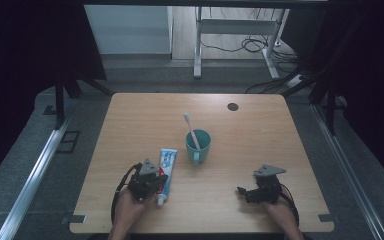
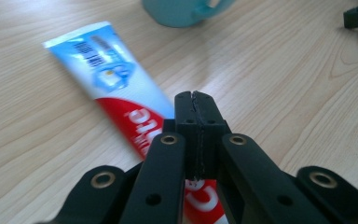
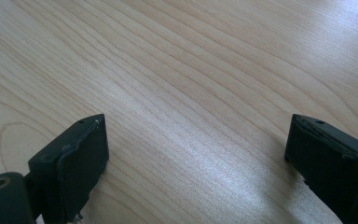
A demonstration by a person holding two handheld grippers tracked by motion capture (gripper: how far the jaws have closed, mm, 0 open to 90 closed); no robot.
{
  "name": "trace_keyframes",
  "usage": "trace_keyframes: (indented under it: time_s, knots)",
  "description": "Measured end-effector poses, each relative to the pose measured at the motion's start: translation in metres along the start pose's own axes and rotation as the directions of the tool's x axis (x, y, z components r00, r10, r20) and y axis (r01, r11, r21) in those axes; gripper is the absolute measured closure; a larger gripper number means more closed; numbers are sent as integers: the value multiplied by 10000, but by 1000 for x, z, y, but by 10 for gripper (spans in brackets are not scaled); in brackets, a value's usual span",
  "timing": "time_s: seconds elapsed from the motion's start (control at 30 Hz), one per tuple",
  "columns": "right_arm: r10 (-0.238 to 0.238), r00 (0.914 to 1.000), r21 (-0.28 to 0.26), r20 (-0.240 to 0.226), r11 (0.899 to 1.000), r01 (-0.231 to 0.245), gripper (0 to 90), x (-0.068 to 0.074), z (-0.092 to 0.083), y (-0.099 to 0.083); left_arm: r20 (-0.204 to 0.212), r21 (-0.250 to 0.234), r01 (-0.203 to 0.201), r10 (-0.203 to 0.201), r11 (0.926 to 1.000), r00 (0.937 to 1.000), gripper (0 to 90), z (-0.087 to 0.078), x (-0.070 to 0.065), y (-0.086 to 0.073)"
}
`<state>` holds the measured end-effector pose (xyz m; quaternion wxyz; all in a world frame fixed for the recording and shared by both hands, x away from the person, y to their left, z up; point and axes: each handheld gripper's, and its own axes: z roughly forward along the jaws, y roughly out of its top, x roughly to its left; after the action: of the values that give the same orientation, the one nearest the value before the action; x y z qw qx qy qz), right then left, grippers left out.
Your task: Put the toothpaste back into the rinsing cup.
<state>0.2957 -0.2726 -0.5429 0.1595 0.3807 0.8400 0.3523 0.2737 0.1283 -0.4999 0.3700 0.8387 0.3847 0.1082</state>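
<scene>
A blue, white and red toothpaste tube (image 1: 167,165) (image 2: 116,88) lies flat on the wooden table (image 1: 260,135), its cap end toward the front edge. My left gripper (image 1: 157,179) (image 2: 195,100) hovers just over the tube's red end with its jaws pressed together and nothing between them. A teal mug (image 1: 198,147) (image 2: 182,11) stands beyond the tube with a white toothbrush (image 1: 191,129) leaning in it. At the front right, my right gripper (image 1: 241,192) (image 3: 196,144) rests low over bare wood, jaws wide apart and empty.
A small dark round disc (image 1: 233,106) sits near the table's far edge. Beyond the table are a white desk frame (image 1: 235,30) and loose cables on the floor. Metal rails run along both sides.
</scene>
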Motion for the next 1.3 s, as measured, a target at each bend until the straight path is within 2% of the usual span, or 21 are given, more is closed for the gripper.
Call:
trace_keyframes:
  time_s: [0.13, 0.17, 0.27, 0.37, 0.5, 0.73, 1.3]
  knots:
    - [2, 10000, -1, 1, 10000, -2, 59, 0, 0, 0, 124, 229, -100, 98, 9997, 9999, 894, 9, -7, 3]
    - [4, 10000, -3, 1, 10000, -4, 59, 0, 0, 0, 130, 318, -241, 237, 9992, 9996, 894, 10, -9, 3]
    - [4, 10000, -3, 1, 10000, -4, 59, 0, 0, 0, 6, 565, -493, 493, 9972, 9988, 893, 15, -13, 4]
    - [5, 10000, -3, 2, 10000, -5, 60, 0, 0, 0, -101, 743, -551, 560, 9957, 9984, 893, 17, -14, 4]
    - [6, 10000, -3, 2, 10000, -6, 59, 0, 0, 0, -23, 829, -417, 420, 9957, 9991, 893, 18, -13, 0]
    - [6, 10000, -2, 1, 10000, -6, 60, 0, 0, 0, -65, 924, -418, 426, 9948, 9991, 892, 16, -11, -1]
    - [5, 10000, -2, 2, 10000, -5, 59, 0, 0, 0, -441, 1032, -38, 84, 9947, 9990, 869, 0, 6, -8]
